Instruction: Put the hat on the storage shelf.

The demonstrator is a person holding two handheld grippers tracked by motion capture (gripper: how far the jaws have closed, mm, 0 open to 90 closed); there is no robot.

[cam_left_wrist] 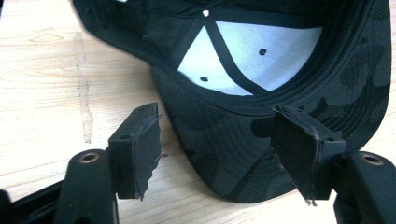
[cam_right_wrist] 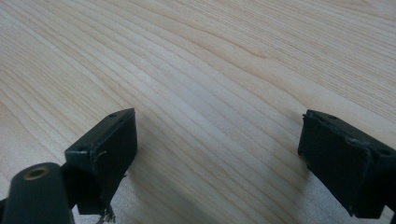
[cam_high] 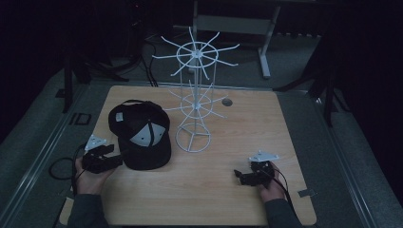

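We see a pale wood counter (cam_high: 214,190) in a dark room; black cap (cam_high: 142,137) at nine o'clock of the white wire rack (cam_high: 194,109). Left gripper (cam_high: 111,156) and right gripper (cam_high: 240,176) jaws gape, gripping nothing.

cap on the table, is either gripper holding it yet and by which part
Nothing is held. The left gripper is open, its fingers either side of the cap brim without pressing it. The right gripper is open over bare table.

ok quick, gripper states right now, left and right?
Left gripper: open, jaws on either side of the black cap's brim, pads not pressing it.
Right gripper: open, holding nothing, over the bare wooden table.
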